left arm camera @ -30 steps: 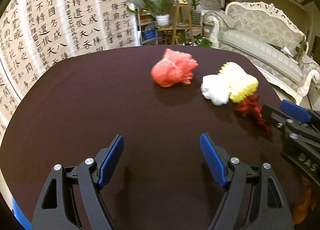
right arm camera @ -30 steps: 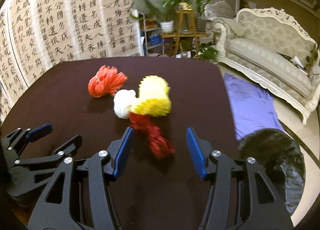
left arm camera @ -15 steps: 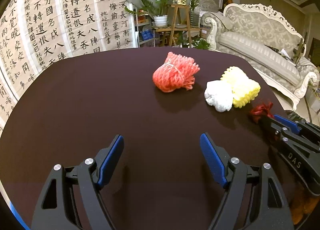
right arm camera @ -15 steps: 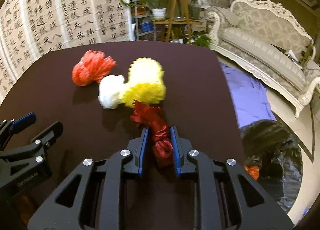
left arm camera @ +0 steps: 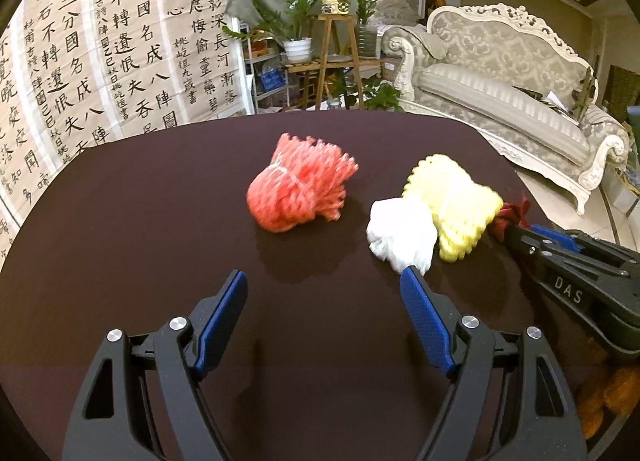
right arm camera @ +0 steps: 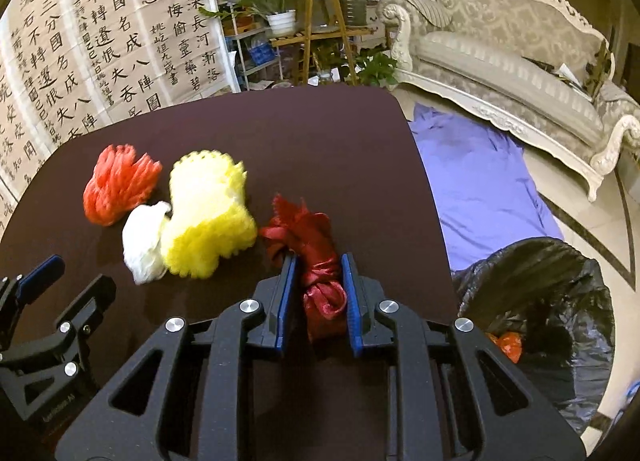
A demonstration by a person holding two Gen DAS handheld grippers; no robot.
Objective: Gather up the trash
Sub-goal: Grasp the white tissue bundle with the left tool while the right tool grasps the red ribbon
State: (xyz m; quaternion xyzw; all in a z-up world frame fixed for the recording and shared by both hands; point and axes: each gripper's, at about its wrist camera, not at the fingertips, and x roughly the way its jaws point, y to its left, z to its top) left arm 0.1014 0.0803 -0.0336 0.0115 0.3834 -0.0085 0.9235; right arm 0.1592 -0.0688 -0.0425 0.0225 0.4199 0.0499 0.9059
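Note:
My right gripper (right arm camera: 318, 261) is shut on a dark red ribbon bundle (right arm camera: 316, 257), whose frayed end sticks out past the pads toward the table's right edge. To its left lie a yellow foam net (right arm camera: 206, 217), a white wad (right arm camera: 144, 239) and an orange-red foam net (right arm camera: 116, 189) on the dark brown table (right arm camera: 280, 141). My left gripper (left arm camera: 324, 281) stands open over bare table, nothing between its fingers. The orange-red net (left arm camera: 298, 189) lies ahead of it, and the white wad (left arm camera: 402, 235) touches its right fingertip. The right gripper (left arm camera: 540, 239) shows at the right with the red ribbon (left arm camera: 510, 215).
A black trash bag (right arm camera: 540, 301) gapes open on the floor right of the table, something orange inside. A purple cloth (right arm camera: 476, 189) lies on the floor beyond it. A sofa (left arm camera: 508, 89), plant stand (left arm camera: 336, 57) and calligraphy wall hanging (left arm camera: 100, 49) stand behind the table.
My right gripper closed on the red ribbon bundle and carried it rightward toward the table's edge. My left gripper, still open, moved in nearer the orange-red net and the white wad.

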